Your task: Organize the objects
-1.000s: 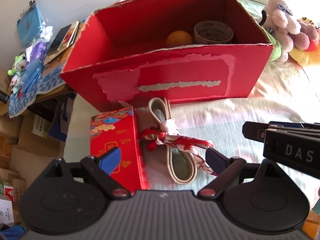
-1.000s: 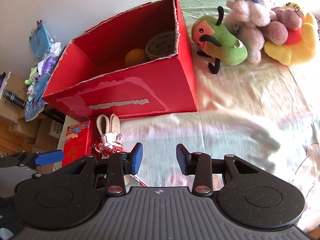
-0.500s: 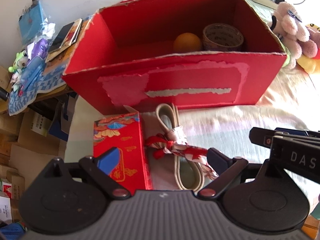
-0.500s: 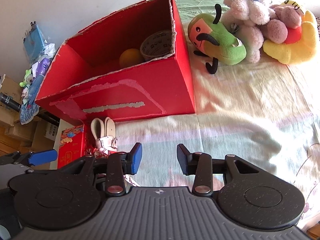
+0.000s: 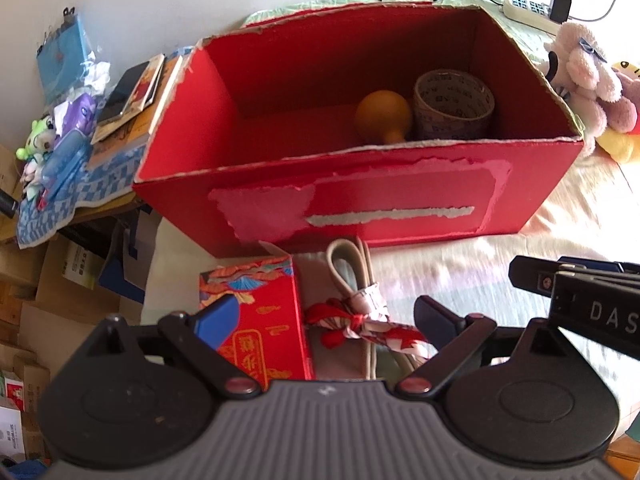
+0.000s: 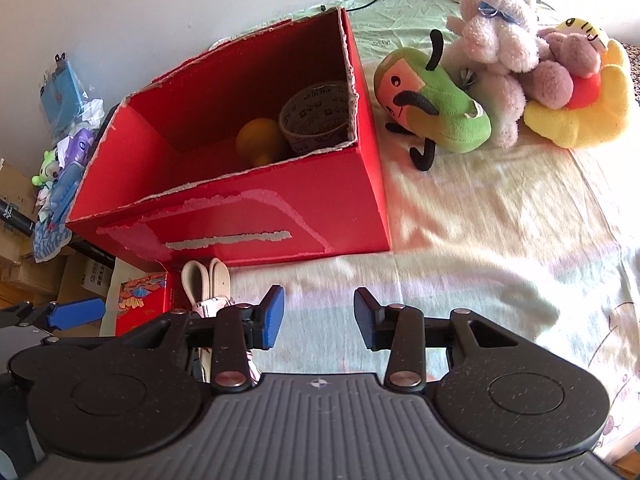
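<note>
Both the left gripper (image 5: 324, 320) and right gripper (image 6: 319, 316) gape empty, the left poised over the ribbon-tied beige belt (image 5: 360, 308), which likely needs pinching and lifting into the open red cardboard box (image 5: 360, 208).

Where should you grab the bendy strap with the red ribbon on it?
Probably at the knot, from above. The ribbon cinches the strap narrow there, so the left gripper, open right over it, could close across without hitting the small red box.

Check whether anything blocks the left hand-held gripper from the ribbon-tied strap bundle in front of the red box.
Nothing visible does. The left hand-held gripper is open right over the strap bundle; the small red carton only crowds its left side.
</note>
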